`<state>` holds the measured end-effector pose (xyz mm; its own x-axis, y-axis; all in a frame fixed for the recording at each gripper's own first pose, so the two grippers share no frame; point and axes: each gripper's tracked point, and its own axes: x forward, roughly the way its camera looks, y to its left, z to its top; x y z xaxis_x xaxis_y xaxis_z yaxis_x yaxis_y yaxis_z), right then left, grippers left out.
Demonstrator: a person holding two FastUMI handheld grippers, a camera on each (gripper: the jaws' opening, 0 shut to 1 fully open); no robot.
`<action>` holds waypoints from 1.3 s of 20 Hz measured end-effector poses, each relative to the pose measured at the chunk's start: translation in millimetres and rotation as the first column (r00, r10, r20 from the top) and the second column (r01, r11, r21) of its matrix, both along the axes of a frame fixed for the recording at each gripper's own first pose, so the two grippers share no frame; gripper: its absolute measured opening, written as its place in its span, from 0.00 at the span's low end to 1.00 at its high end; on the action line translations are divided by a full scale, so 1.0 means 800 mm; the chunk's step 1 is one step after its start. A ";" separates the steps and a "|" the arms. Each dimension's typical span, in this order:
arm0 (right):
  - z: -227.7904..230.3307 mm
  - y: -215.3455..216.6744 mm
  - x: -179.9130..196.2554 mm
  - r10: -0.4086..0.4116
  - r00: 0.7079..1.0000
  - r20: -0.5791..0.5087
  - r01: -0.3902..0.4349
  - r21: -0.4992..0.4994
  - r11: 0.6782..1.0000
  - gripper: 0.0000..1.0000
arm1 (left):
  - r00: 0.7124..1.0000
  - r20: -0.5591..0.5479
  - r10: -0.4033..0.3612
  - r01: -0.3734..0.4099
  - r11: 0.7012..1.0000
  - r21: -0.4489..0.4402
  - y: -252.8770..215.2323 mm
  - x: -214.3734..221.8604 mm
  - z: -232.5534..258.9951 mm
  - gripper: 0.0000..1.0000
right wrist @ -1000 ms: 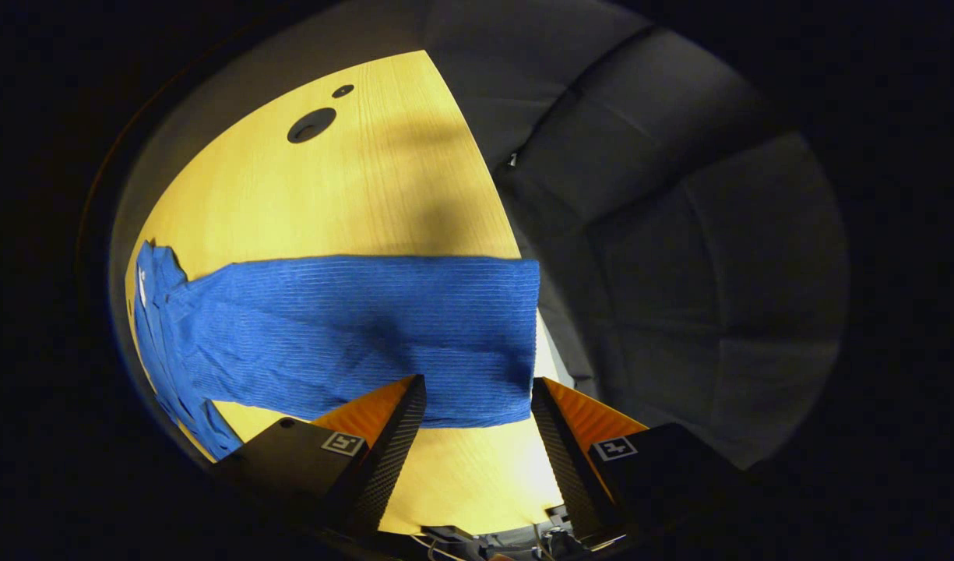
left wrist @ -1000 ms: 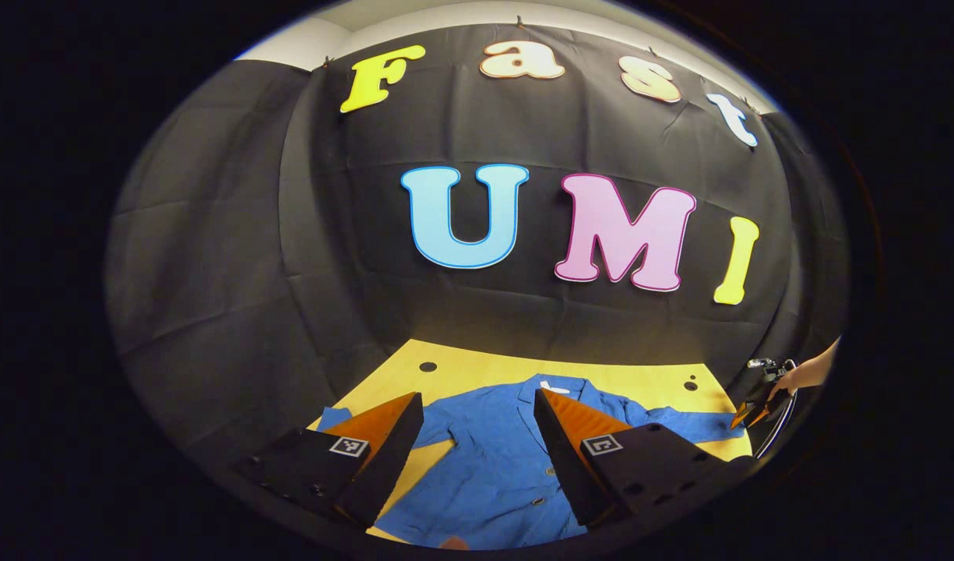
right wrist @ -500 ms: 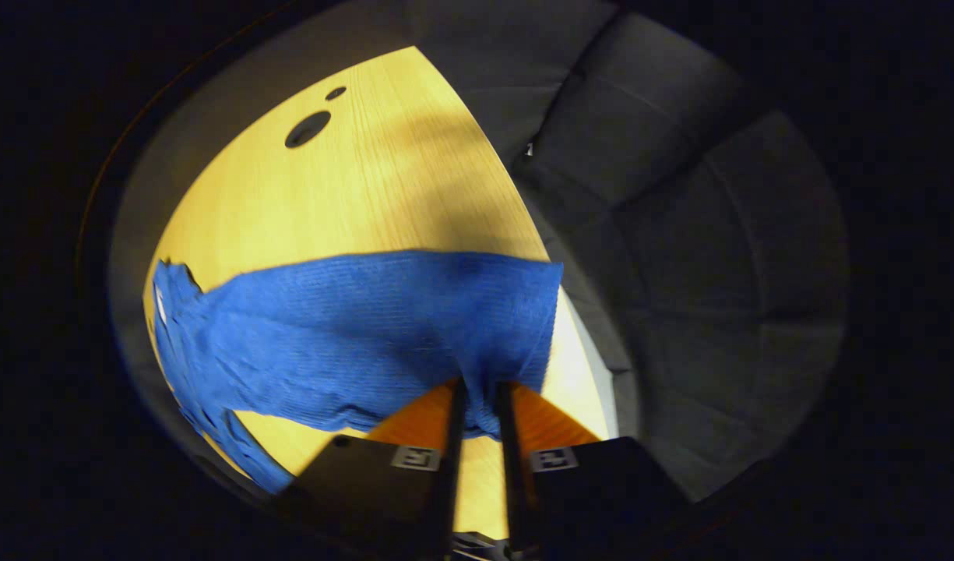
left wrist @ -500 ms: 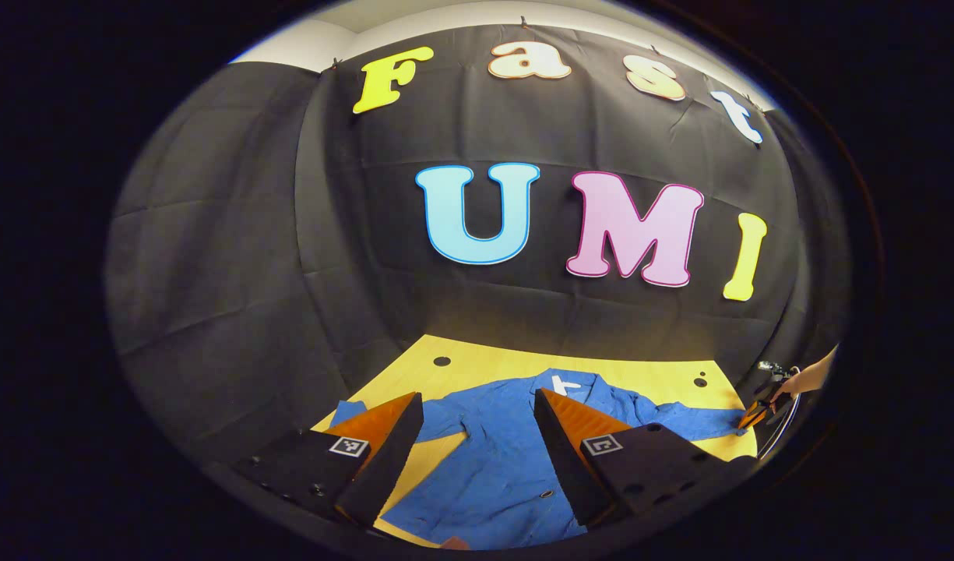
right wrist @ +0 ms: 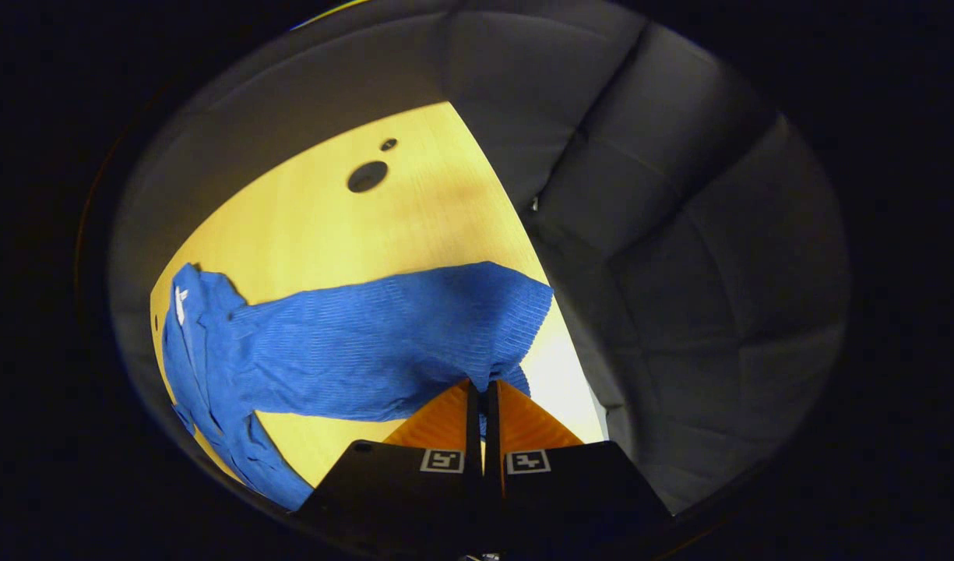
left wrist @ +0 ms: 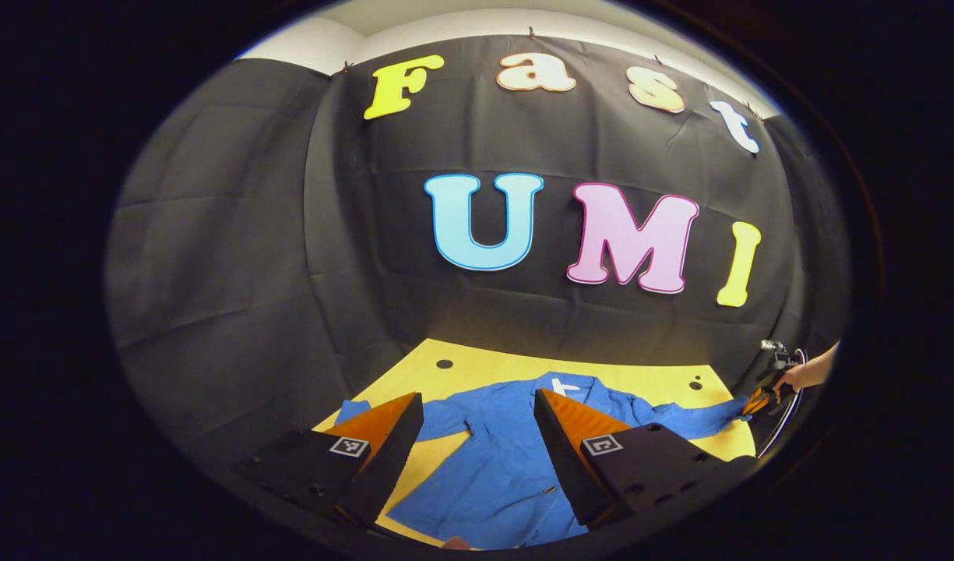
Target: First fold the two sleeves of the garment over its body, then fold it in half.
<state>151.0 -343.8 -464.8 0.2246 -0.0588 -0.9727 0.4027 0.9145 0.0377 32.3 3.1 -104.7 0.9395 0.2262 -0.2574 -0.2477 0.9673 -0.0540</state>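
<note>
A blue ribbed button-front garment (left wrist: pixel 508 460) lies spread flat on the yellow wooden table (left wrist: pixel 640 378), collar toward the black cloth wall. In the right gripper view, the right gripper (right wrist: pixel 478 393) has its two fingers pressed together on the cuff edge of the garment's right sleeve (right wrist: pixel 383 351), which is bunched up there at the table's edge. The left gripper (left wrist: pixel 477 417) hangs above the garment's body with its fingers wide apart, gripping nothing.

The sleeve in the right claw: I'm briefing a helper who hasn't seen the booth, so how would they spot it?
Find the yellow wooden table, then the blue garment spread on it. The sleeve stretches to the table's edge beside the black cloth wall. Its cuff is pinched in the shut right claw; the other sleeve lies loose by the open left claw.
</note>
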 end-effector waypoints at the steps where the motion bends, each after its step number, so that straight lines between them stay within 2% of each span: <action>1: 0.026 0.013 0.007 -0.001 0.999 0.039 0.002 -0.007 1.000 0.05 | 1.000 0.008 -0.016 0.016 1.000 -0.002 0.009 -0.001 0.001 0.82; 2: 0.054 0.030 0.015 -0.008 0.997 0.072 0.009 -0.009 1.000 0.05 | 0.999 0.015 -0.030 0.030 1.000 -0.003 0.019 -0.005 0.002 0.82; 4: 0.114 0.060 0.036 0.027 0.988 0.149 -0.020 -0.048 0.999 0.05 | 0.998 0.044 -0.050 0.050 0.999 0.004 0.044 -0.012 0.009 0.82; 7: 0.215 0.126 0.074 0.071 0.958 0.277 -0.057 -0.057 0.997 0.05 | 0.996 0.074 -0.048 0.046 0.999 0.019 0.090 -0.022 0.010 0.82; 10: 0.285 0.235 0.114 0.123 0.920 0.372 -0.126 -0.016 0.992 0.04 | 0.996 0.088 -0.028 0.029 1.000 -0.008 0.128 -0.038 0.001 0.82; 14: 0.318 0.433 0.160 0.195 0.871 0.452 -0.262 0.090 0.961 0.04 | 0.996 0.083 0.042 -0.039 0.999 -0.034 0.179 -0.064 -0.018 0.82; 17: 0.287 0.582 0.197 0.265 0.843 0.468 -0.373 0.152 0.915 0.04 | 0.993 0.054 0.105 -0.103 0.994 -0.036 0.214 -0.089 -0.034 0.80; 19: 0.243 0.658 0.212 0.280 0.857 0.432 -0.396 0.205 0.895 0.05 | 0.988 0.032 0.154 -0.153 0.987 -0.038 0.234 -0.110 -0.045 0.82; 22: 0.130 0.720 0.211 0.382 0.863 0.331 -0.451 0.164 0.877 0.04 | 0.973 -0.010 0.232 -0.232 0.972 -0.047 0.259 -0.141 -0.063 0.81; 24: 0.061 0.758 0.200 0.411 0.878 0.245 -0.460 0.197 0.865 0.05 | 0.956 -0.045 0.289 -0.292 0.955 -0.051 0.273 -0.164 -0.076 0.82; 26: 0.010 0.791 0.186 0.443 0.877 0.186 -0.478 0.242 0.844 0.05 | 0.939 -0.080 0.335 -0.340 0.938 -0.060 0.280 -0.185 -0.092 0.82</action>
